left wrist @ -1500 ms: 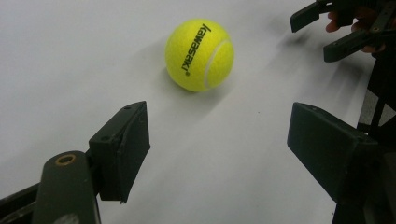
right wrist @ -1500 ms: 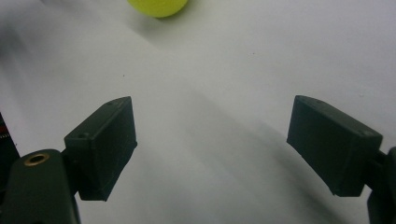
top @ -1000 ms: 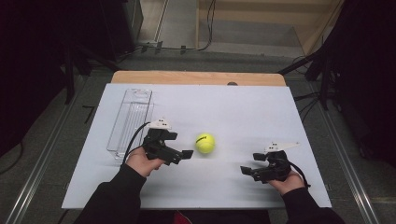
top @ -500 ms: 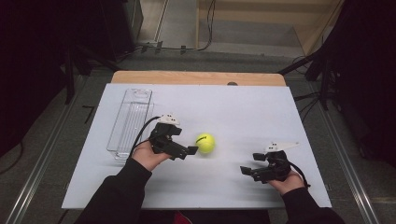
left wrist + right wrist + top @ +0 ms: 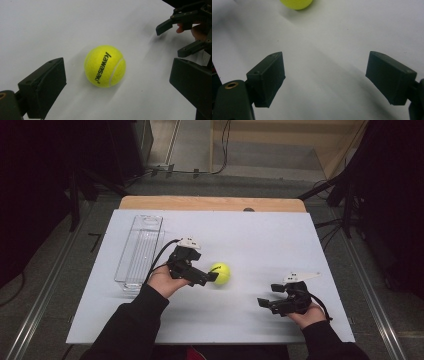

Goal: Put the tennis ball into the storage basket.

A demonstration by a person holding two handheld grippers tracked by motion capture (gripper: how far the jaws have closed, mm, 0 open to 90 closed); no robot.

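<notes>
Tabletop (image 5: 260, 235): white sheet laid over a wooden top, whose bare edge shows along the far side.

Clear plastic tray (image 5: 139, 251): long, rectangular, at the left of the tabletop, lying lengthwise away from the person.

Left gripper (image 5: 212, 275): held in the left hand (image 5: 162, 281), jaws spread wide and pointed at the ball, one tip just beside it; no contact visible in the left gripper view.

Right gripper (image 5: 261, 302): held in the right hand (image 5: 306, 312) near the front right, jaws spread wide, nothing between them.

Tennis ball (image 5: 105, 66): yellow, printed "Kawasaki", resting on the tabletop near the middle, between the two grippers.
</notes>
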